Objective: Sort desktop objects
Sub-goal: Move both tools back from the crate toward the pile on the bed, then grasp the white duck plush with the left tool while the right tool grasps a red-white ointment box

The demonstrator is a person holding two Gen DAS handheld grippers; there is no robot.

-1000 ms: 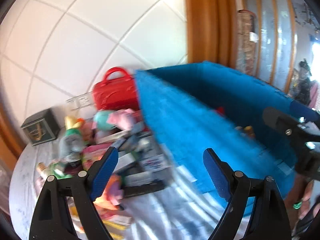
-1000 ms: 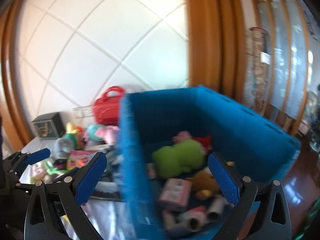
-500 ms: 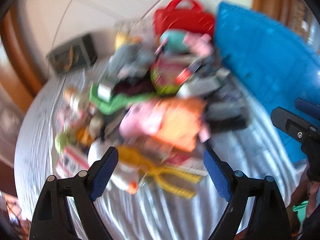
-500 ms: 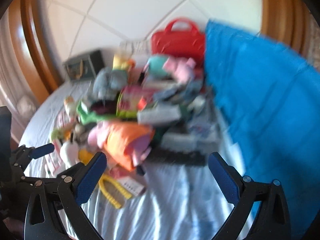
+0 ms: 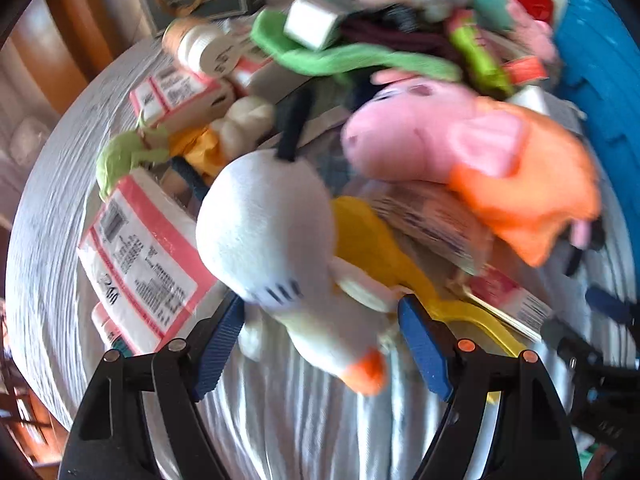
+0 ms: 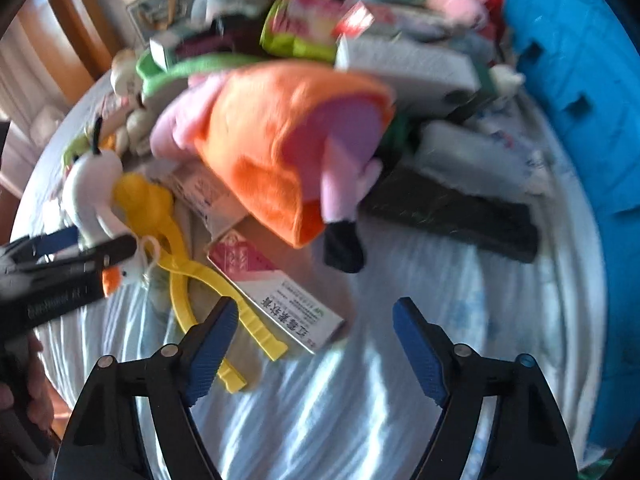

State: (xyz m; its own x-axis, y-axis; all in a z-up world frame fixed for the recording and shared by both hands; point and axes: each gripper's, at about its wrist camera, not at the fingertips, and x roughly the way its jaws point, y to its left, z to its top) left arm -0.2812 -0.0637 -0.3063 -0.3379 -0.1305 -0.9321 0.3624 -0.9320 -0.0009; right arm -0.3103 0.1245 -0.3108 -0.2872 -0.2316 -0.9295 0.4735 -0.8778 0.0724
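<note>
Two grippers narrow their jaws, left gripper (image 5: 320, 336) straddling a white plush duck (image 5: 276, 240), right gripper (image 6: 314, 344) empty above the table's cloth (image 6: 360, 408).

A home: plush toys (image 5: 272, 232) heaped on a cloth-covered table (image 6: 360, 420).

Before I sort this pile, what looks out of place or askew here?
Nothing looks damaged. The pink pig plush lies tipped across boxes, and the white plush lies on its side between the left gripper's open jaws.
</note>
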